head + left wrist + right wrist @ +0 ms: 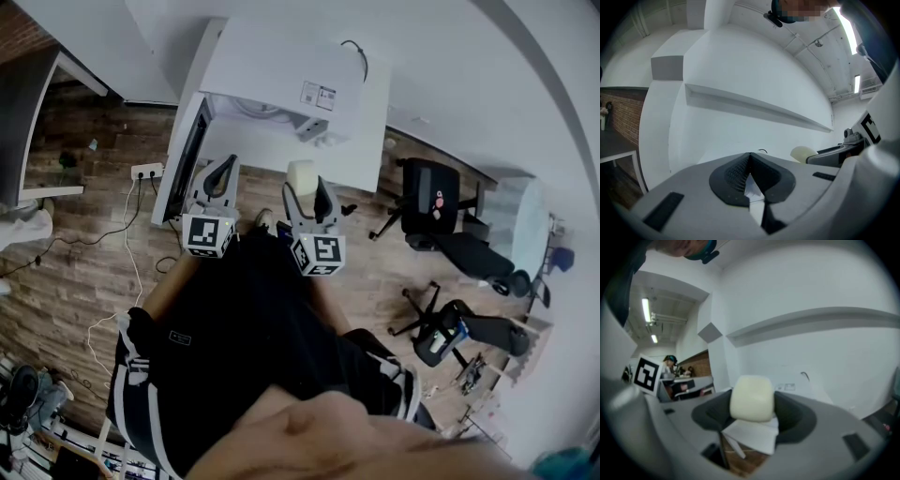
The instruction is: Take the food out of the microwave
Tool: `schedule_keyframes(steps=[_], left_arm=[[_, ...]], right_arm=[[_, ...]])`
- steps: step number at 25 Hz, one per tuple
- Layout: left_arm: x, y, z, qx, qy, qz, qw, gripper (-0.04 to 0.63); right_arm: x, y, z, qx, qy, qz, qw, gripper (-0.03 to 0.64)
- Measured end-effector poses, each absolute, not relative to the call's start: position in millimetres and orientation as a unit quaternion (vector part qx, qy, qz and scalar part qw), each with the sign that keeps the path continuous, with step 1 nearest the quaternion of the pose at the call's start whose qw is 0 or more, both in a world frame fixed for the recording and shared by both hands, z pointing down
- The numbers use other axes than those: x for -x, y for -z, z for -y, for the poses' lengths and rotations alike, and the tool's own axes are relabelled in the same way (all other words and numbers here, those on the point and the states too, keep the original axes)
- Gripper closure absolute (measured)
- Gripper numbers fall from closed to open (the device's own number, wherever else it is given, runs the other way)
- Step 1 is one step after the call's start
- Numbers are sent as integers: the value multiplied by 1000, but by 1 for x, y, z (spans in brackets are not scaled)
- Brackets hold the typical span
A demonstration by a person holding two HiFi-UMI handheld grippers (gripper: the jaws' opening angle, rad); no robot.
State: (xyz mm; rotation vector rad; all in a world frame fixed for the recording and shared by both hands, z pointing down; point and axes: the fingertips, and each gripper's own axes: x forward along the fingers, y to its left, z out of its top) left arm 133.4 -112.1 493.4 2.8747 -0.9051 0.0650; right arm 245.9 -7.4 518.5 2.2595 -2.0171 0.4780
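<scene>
A white microwave stands on a white cabinet, its dark door swung open to the left. In front of it my right gripper is shut on a cream block of food. In the right gripper view the food sits squeezed between the dark pads of the right gripper. My left gripper hovers beside it, near the open door, shut with nothing in it. In the left gripper view the left gripper has its tips touching, and the food shows off to the right.
Black office chairs stand on the wooden floor at the right, by a round glass table. A power strip with trailing white cables lies left of the cabinet. The person's dark shorts fill the lower middle.
</scene>
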Motion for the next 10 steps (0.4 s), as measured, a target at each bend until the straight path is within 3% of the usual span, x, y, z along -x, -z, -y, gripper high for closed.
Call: schedule_keyframes(steps=[10], left_arm=[[-134,-495,111,-952,-22,299,62,565]], right_arm=[[-243,-518,7,-733,-158,660,40,319]])
